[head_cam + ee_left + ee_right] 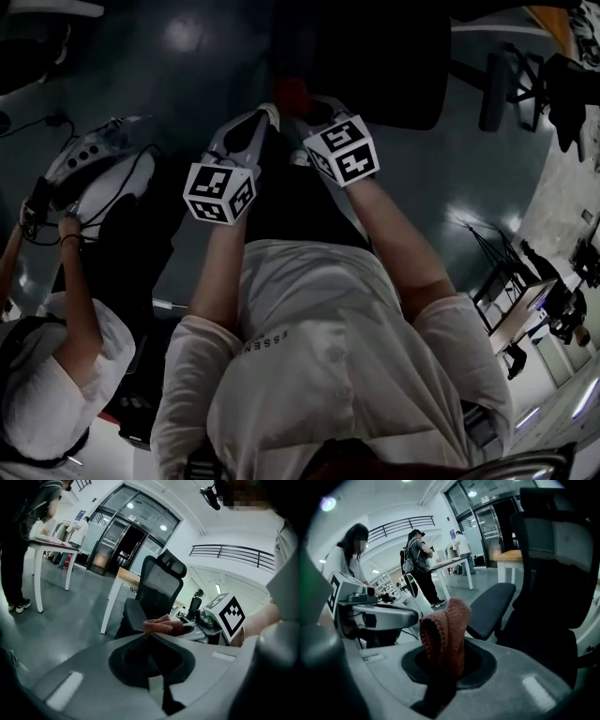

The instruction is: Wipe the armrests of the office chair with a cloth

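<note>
A rust-red knitted cloth (pixel 444 634) stands folded between the jaws of my right gripper (pixel 445 660), which is shut on it. In the head view the cloth (pixel 291 94) shows as a red patch beyond both grippers. The black office chair (pixel 551 569) rises just right of the cloth, its seat pad (pixel 493 603) behind it. My left gripper (pixel 151 639) is shut with nothing in it, and its view shows the cloth (pixel 164 626) and the chair (pixel 159 590) ahead. Seen from the head, the left gripper (pixel 265 114) and right gripper (pixel 298 111) sit side by side near the chair (pixel 375 66).
A second person (pixel 52 375) stands close at my left, handling a white device with cables (pixel 94 164). A white table (pixel 51 545) and a wooden-topped table (pixel 124 576) stand on the grey floor beyond the chair. Other people (pixel 419 562) stand farther off.
</note>
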